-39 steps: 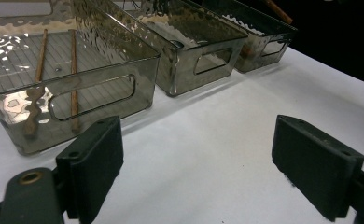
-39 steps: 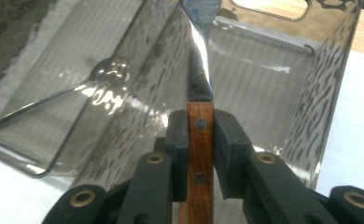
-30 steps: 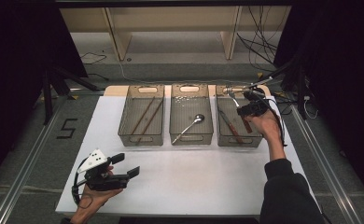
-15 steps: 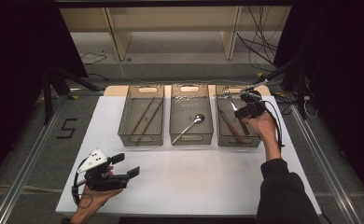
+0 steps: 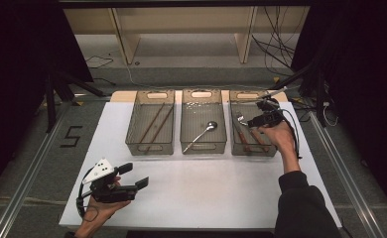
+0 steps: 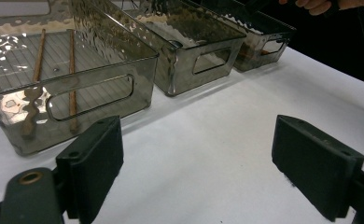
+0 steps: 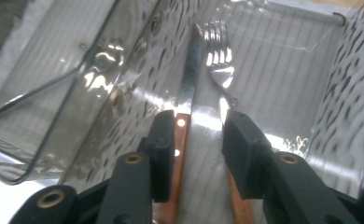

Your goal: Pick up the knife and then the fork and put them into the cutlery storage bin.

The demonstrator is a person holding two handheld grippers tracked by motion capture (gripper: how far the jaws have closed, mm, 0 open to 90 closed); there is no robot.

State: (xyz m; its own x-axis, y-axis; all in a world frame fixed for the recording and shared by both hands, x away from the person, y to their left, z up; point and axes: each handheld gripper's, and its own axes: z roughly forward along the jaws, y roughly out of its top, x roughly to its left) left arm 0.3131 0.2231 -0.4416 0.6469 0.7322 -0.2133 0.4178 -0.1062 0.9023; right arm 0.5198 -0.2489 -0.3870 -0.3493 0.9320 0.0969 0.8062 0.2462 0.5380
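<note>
left gripper (image 5: 132, 184) jaws wide, right gripper (image 7: 199, 140) jaws just opening

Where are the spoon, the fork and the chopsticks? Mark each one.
spoon (image 5: 211, 125): high view, on its bowl, in the middle bin.
fork (image 7: 217, 44): right gripper view, on its tines.
chopsticks (image 6: 72, 70): left gripper view, on the shaft of one stick, in the nearest bin.

Glossy metal knife (image 7: 190, 70), wooden handle; rippled plastic bin (image 7: 283, 60).

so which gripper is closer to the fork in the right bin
Right. The right gripper is over the right bin, its jaws just opened above the fork and knife. The left gripper hovers over the table's near left corner, far away.
</note>
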